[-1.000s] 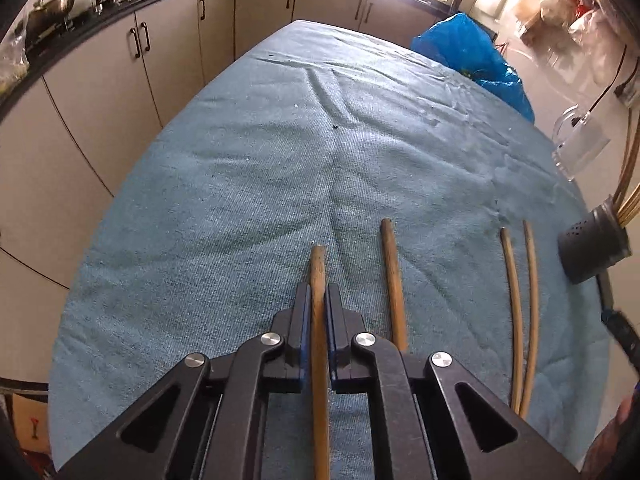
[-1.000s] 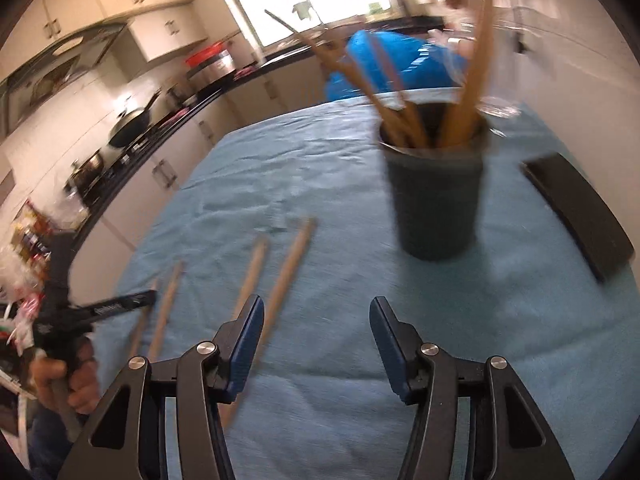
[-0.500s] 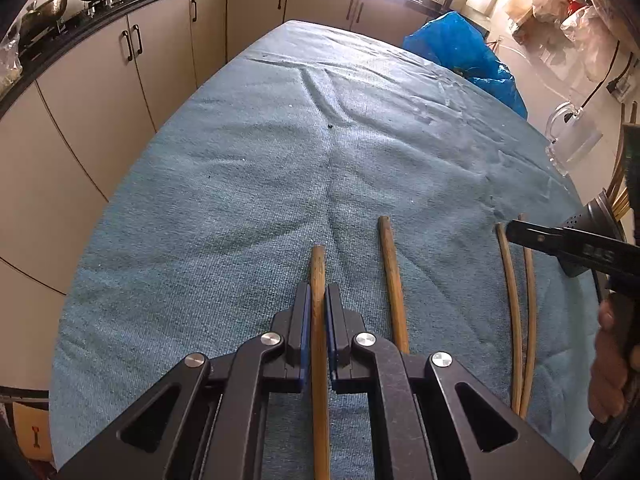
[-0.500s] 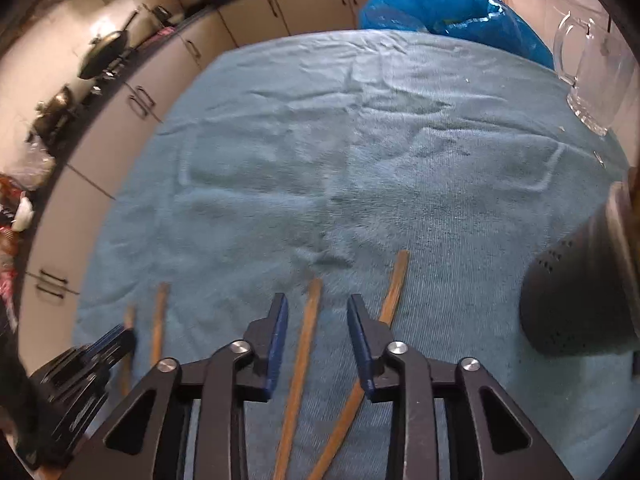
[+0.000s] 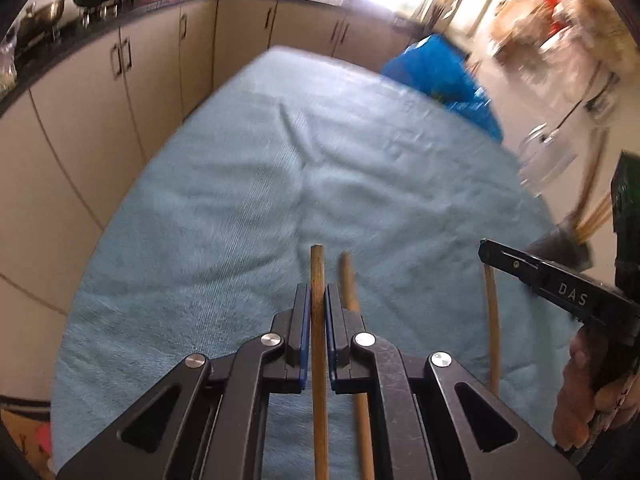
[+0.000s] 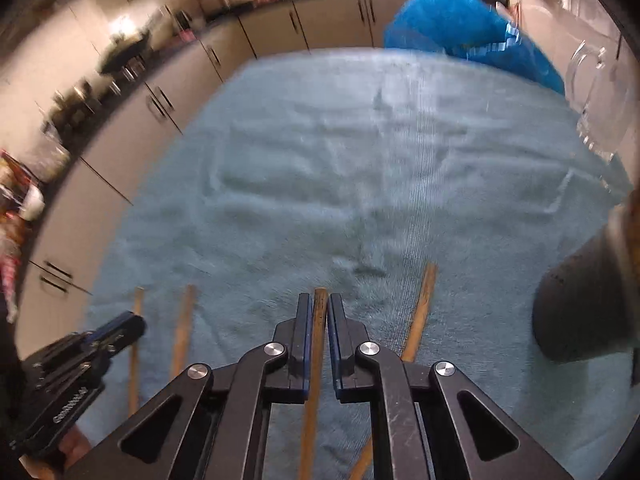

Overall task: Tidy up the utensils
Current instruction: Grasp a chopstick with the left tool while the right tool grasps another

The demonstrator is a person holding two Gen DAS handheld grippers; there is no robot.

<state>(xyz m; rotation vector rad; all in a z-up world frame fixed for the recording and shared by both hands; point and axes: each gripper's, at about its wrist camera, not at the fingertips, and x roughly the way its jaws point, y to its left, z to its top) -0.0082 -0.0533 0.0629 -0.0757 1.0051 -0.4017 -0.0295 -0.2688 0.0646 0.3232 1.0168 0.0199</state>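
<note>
Near the tabletop's (image 5: 224, 208) front edge, left tongs (image 5: 317, 320) pinch one wooden chopstick (image 5: 318, 272) and right tongs (image 6: 319, 320) pinch another (image 6: 318, 308); gripped near one end, either could pivot and slip before reaching the holder (image 6: 584, 300).

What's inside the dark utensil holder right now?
Light wooden sticks, probably chopsticks, poke out of the dark perforated holder. Its opening sits at the frame edge, so their number and anything lower inside stay hidden.

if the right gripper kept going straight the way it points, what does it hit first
Most likely the blue cloth just past its tips. The right gripper, shut on a chopstick, angles down at the table, and nothing else lies ahead; depth is hard to judge.
</note>
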